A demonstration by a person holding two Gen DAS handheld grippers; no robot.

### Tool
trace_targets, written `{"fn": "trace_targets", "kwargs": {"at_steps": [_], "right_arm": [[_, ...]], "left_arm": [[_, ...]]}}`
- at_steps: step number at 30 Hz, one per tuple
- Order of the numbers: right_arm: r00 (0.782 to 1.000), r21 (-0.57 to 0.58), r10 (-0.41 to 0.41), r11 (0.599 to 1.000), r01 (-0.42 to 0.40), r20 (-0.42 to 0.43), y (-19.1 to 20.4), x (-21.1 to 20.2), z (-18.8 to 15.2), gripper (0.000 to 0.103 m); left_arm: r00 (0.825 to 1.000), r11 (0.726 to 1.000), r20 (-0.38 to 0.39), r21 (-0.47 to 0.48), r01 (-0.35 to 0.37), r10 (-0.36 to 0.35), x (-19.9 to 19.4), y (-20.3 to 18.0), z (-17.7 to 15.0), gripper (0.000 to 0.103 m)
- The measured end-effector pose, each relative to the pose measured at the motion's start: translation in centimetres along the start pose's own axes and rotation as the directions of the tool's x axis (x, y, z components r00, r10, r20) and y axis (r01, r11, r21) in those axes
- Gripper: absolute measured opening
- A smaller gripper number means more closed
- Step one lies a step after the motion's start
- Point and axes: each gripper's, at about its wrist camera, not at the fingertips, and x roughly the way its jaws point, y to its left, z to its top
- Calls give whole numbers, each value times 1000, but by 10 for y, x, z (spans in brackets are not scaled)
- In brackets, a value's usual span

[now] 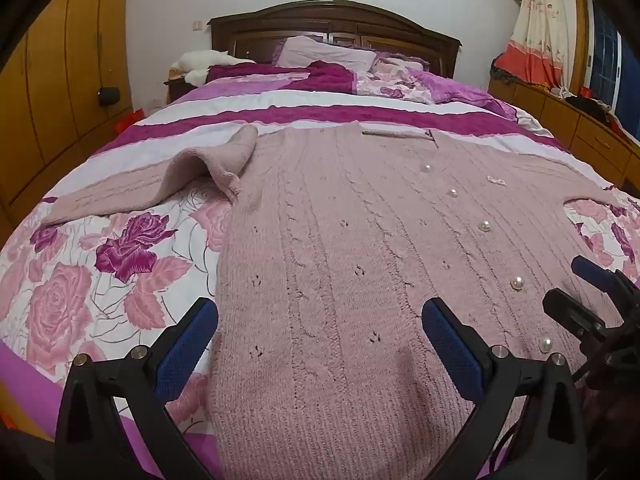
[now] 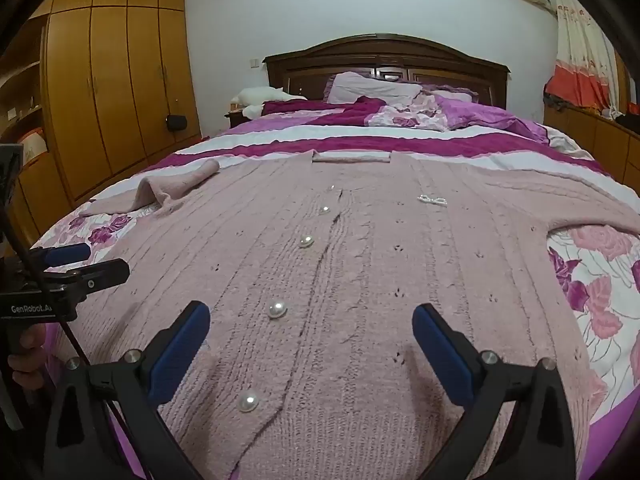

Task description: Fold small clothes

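A dusty-pink knitted cardigan with pearl buttons lies flat, front up, on the bed, collar away from me. Its left sleeve is bunched and partly folded; its right sleeve stretches out to the right. My left gripper is open and empty, hovering over the cardigan's lower left part. My right gripper is open and empty over the hem near the button line. The right gripper also shows at the right edge of the left wrist view, and the left gripper at the left edge of the right wrist view.
The bed has a rose-print cover with purple and white stripes, and pillows by a dark wooden headboard. A wooden wardrobe stands to the left; a low cabinet and curtain stand to the right.
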Motion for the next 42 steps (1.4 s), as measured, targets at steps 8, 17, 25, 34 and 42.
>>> {"fn": "trace_targets", "kwargs": {"at_steps": [8, 17, 25, 34, 42], "right_arm": [[1000, 5, 1, 1000, -1, 0, 0, -4, 2, 103], [1000, 1, 5, 1000, -5, -6, -1, -2, 4, 103], [1000, 0, 7, 1000, -7, -9, -1, 0, 3, 103], [1000, -3, 9, 1000, -9, -19, 0, 1, 0, 103], [1000, -1, 10, 1000, -10, -26, -2, 2, 0, 103]], "left_arm": [[1000, 1000, -9, -4, 5, -5, 4, 2, -4, 84], [1000, 1000, -17, -7, 6, -6, 7, 1, 0, 84], [1000, 1000, -14, -5, 0, 0, 4, 0, 0, 84], [1000, 1000, -15, -6, -10, 9, 4, 2, 0, 84], [1000, 1000, -15, -6, -10, 10, 5, 2, 0, 84]]}}
